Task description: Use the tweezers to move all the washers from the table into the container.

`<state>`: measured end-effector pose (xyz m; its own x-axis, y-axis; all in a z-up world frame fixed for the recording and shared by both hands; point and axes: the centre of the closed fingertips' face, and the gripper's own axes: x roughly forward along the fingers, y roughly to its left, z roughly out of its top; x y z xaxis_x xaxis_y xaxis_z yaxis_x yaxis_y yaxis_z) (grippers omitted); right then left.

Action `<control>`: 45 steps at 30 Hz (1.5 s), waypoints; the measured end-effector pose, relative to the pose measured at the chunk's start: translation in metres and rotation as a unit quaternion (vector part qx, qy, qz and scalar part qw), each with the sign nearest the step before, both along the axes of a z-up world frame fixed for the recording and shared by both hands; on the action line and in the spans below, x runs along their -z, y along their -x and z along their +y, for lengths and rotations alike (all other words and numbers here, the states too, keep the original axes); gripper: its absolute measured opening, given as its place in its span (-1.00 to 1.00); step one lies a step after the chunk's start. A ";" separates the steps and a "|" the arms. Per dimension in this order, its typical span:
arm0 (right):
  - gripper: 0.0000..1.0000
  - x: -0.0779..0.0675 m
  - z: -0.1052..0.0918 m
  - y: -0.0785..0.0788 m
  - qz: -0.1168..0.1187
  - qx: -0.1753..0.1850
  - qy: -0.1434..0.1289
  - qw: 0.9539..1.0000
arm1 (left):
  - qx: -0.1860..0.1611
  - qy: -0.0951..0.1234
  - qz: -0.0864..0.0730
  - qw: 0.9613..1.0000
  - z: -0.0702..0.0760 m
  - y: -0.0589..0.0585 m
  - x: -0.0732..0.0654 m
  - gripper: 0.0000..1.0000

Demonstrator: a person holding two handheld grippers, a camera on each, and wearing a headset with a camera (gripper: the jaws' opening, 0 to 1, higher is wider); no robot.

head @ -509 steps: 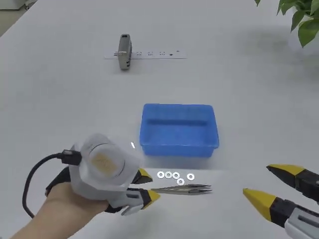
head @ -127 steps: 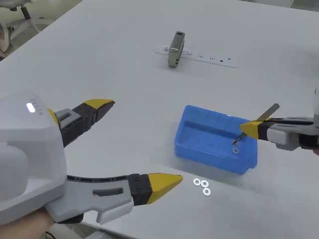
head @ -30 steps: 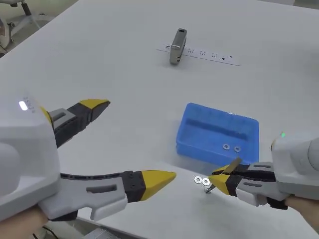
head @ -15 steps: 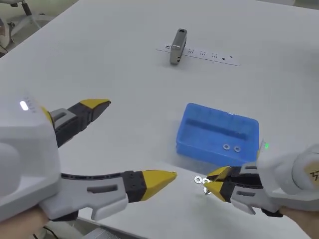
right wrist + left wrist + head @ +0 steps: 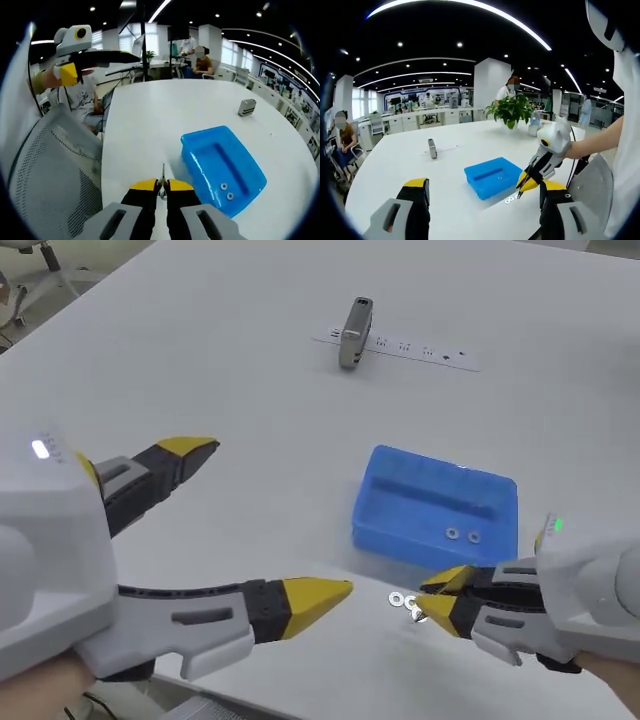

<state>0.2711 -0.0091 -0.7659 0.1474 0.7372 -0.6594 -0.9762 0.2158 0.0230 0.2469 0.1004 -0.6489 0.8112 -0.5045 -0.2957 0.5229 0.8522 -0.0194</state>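
Since about four seconds ago the right gripper [image 5: 436, 598] has come off the container [image 5: 390, 548] and dropped to the table [image 5: 250, 370] in front of it. In the last half second it has barely shifted. The container count has gone from one to two washers [image 5: 452, 533], lying side by side near the front wall, right of centre.

Right gripper: jaws clamped on the tweezers [image 5: 163, 175], which stick out forward between the yellow tips. In the left gripper view the tweezer points angle down at the loose washers [image 5: 399, 600], touching or just above the tabletop. I can't tell whether the points have one pinched. In the head view the gripper's nose covers part of that cluster.

The loose washers sit bunched together on the table just in front of the container's near wall, close to its middle, not touching it.

Left gripper [image 5: 255, 520]: jaws spread wide, nothing between them. It is held above the table well left of the container, with the near jaw's yellow tip pointing toward the loose washers but well short of them.

A power strip [image 5: 405, 345] lies at the far side of the table, with a grey adapter [image 5: 351, 332] standing at its left end, well apart from the work area.
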 end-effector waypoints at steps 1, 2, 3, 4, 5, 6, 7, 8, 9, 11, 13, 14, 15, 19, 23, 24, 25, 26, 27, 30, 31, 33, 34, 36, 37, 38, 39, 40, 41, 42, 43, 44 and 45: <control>-0.95 -0.004 -0.001 -0.003 -0.006 0.002 0.000 1.000 | 0.000 -0.001 -0.001 1.000 0.000 0.000 0.000 0.86; -0.95 -0.009 -0.002 -0.006 -0.008 0.006 -0.003 1.000 | 0.000 0.000 -0.002 1.000 -0.001 0.000 -0.001 0.86; -0.95 -0.013 -0.002 -0.008 -0.006 0.012 -0.009 1.000 | 0.001 0.001 -0.002 1.000 -0.001 -0.001 -0.001 0.86; -0.95 -0.016 -0.001 -0.010 -0.003 0.017 -0.015 1.000 | 0.001 0.002 -0.003 1.000 -0.001 -0.001 -0.001 0.86; -0.94 -0.021 0.000 -0.011 -0.001 0.020 -0.023 1.000 | 0.001 0.001 -0.004 1.000 -0.002 -0.001 -0.001 0.86; -0.94 -0.023 0.000 -0.012 0.000 0.021 -0.023 1.000 | 0.002 0.001 -0.004 1.000 -0.002 -0.001 -0.001 0.86; -0.94 -0.025 0.000 -0.014 -0.002 0.023 -0.023 0.999 | 0.002 0.003 -0.004 1.000 -0.002 -0.001 -0.001 0.86; -0.94 -0.027 0.000 -0.015 -0.004 0.024 -0.023 0.999 | 0.002 0.005 -0.004 1.000 -0.003 -0.001 -0.001 0.86; -0.94 -0.030 0.001 -0.017 -0.009 0.025 -0.023 0.999 | 0.004 0.006 -0.003 1.000 -0.003 -0.001 -0.001 0.86; -0.94 -0.034 0.002 -0.020 -0.011 0.028 -0.026 0.999 | 0.005 0.005 -0.003 1.000 -0.004 -0.002 0.000 0.86; -0.94 -0.039 0.003 -0.023 -0.015 0.030 -0.029 0.999 | 0.008 0.006 -0.004 1.000 -0.005 -0.002 -0.001 0.86; -0.94 -0.042 0.003 -0.025 -0.017 0.032 -0.033 0.999 | 0.010 0.006 -0.004 1.000 -0.006 -0.003 -0.001 0.86; -0.94 -0.044 0.003 -0.026 -0.016 0.033 -0.035 0.999 | 0.011 0.007 -0.004 1.000 -0.006 -0.003 -0.001 0.86; -0.94 -0.051 0.004 -0.032 -0.010 0.041 -0.047 0.998 | 0.017 0.002 -0.003 1.000 -0.008 -0.003 0.000 0.86; -0.94 -0.058 0.004 -0.040 -0.009 0.046 -0.055 0.997 | 0.017 0.007 -0.004 1.000 -0.010 -0.002 -0.001 0.86; -0.94 -0.059 0.005 -0.044 -0.012 0.044 -0.054 0.998 | 0.017 0.007 -0.004 1.000 -0.010 -0.002 -0.001 0.86; -0.94 -0.058 0.005 -0.047 -0.015 0.043 -0.051 0.998 | 0.018 0.007 -0.004 1.000 -0.010 -0.002 -0.001 0.86; -0.94 -0.057 0.004 -0.051 -0.017 0.042 -0.047 0.998 | 0.018 0.007 -0.003 1.000 -0.010 -0.002 -0.001 0.86; -0.94 -0.057 0.004 -0.056 -0.020 0.043 -0.044 0.998 | 0.019 0.006 -0.004 1.000 -0.010 -0.001 -0.002 0.86; -0.94 -0.057 0.006 -0.067 -0.019 0.045 -0.044 0.998 | 0.021 0.003 -0.005 1.000 -0.010 -0.001 -0.003 0.86; -0.94 -0.059 0.008 -0.070 -0.016 0.048 -0.051 0.997 | 0.019 0.004 -0.006 1.000 -0.010 -0.001 -0.004 0.86; -0.94 -0.060 0.012 -0.076 -0.011 0.051 -0.059 0.997 | 0.016 0.005 -0.006 1.000 -0.008 0.000 -0.005 0.86; -0.94 -0.060 0.013 -0.078 -0.009 0.054 -0.062 0.997 | 0.015 0.005 -0.006 1.000 -0.008 0.000 -0.005 0.86; -0.94 -0.059 0.015 -0.083 -0.002 0.060 -0.064 0.996 | 0.014 0.005 -0.005 1.000 -0.008 0.000 -0.004 0.86; -0.94 -0.058 0.016 -0.086 -0.002 0.062 -0.065 0.996 | 0.014 0.003 -0.005 1.000 -0.007 0.000 -0.004 0.86; -0.94 -0.057 0.016 -0.089 0.000 0.065 -0.065 0.996 | 0.013 0.002 -0.006 1.000 -0.007 0.001 -0.004 0.86; -0.94 -0.055 0.016 -0.092 0.003 0.069 -0.065 0.995 | 0.013 0.003 -0.004 1.000 -0.007 0.001 -0.003 0.86; -0.94 -0.054 0.016 -0.095 0.005 0.076 -0.065 0.995 | 0.012 0.002 -0.005 1.000 -0.006 0.001 -0.004 0.86; -0.94 -0.052 0.016 -0.097 0.008 0.079 -0.066 0.995 | 0.012 0.002 -0.005 1.000 -0.006 0.001 -0.004 0.86; -0.94 -0.051 0.015 -0.099 0.012 0.085 -0.068 0.994 | 0.012 0.001 -0.004 1.000 -0.006 0.002 -0.003 0.86; -0.94 -0.048 0.015 -0.102 0.018 0.091 -0.067 0.993 | 0.011 0.001 -0.004 1.000 -0.006 0.002 -0.003 0.86; -0.94 -0.046 0.014 -0.103 0.021 0.094 -0.066 0.993 | 0.009 0.001 -0.004 1.000 -0.005 0.003 -0.003 0.86; -0.94 -0.044 0.014 -0.105 0.021 0.096 -0.065 0.993 | 0.008 0.001 -0.003 1.000 -0.004 0.003 -0.003 0.86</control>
